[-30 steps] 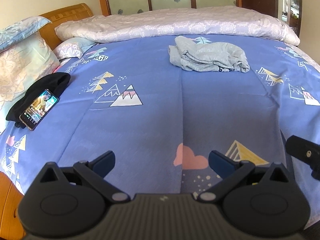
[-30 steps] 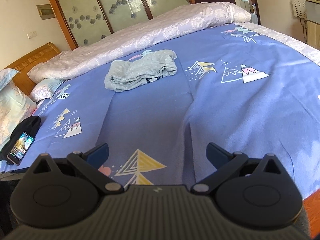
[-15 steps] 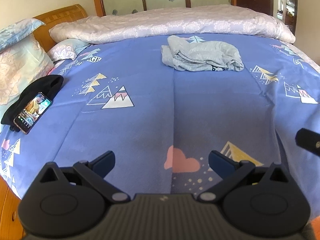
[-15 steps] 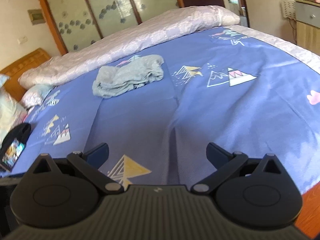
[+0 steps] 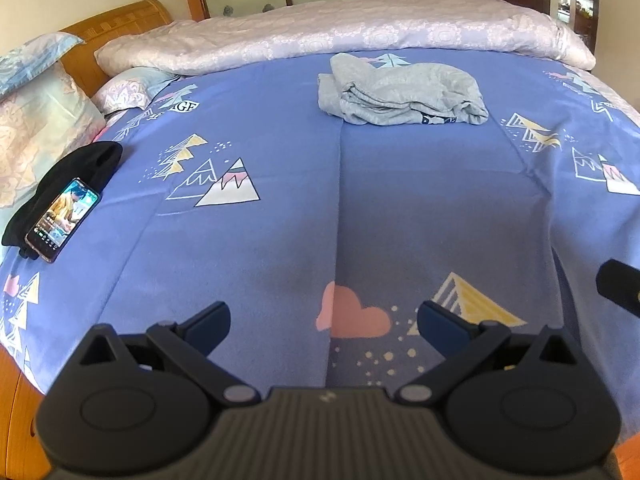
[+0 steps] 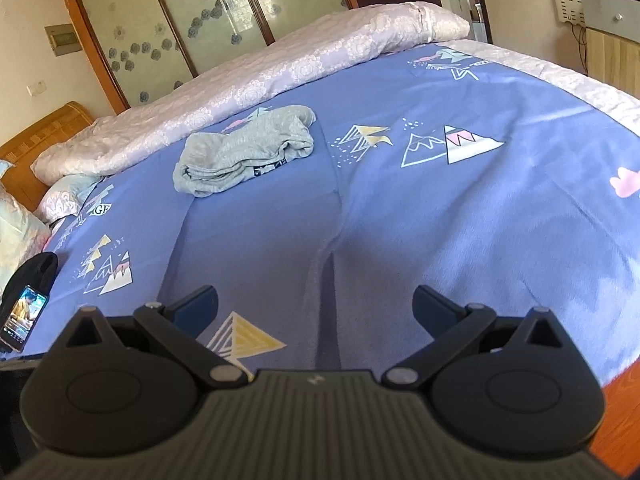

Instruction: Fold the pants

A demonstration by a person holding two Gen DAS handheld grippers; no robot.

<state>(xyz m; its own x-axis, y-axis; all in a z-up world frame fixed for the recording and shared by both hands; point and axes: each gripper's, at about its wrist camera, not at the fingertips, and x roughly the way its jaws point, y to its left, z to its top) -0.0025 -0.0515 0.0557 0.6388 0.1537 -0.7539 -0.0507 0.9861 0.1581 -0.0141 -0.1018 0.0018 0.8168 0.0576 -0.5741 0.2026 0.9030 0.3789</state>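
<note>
1. The pants [image 5: 402,94] are soft grey knit cloth, bunched in a rumpled heap with a dark printed band showing along the near edge; they lie on the blue bedsheet [image 5: 280,208], near the rolled quilt [image 5: 340,36] and well apart from both grippers
2. The bedsheet is smooth woven cotton printed with triangular mountains and a pink cloud, with a straight crease running from the pants toward the near edge of the bed
3. The quilt is pale lilac with a raised floral pattern, rolled into a long bolster just behind the pants
4. To the left of the pants, well apart, a flat glossy phone [image 5: 62,220] with a lit screen rests against a black cloth [image 5: 80,168], beside patterned pillows [image 5: 36,128] and a wooden headboard [image 5: 116,16]
5. The left gripper [image 5: 322,316] has its blue-tipped fingers [image 5: 210,316] spread wide apart, holding nothing
6. The right gripper [image 6: 316,304] likewise has its fingers [image 6: 430,302] wide apart and empty
7. Against the frame half a second ago, the pants appear a little nearer in both views, and neither gripper's spread has changed
</note>
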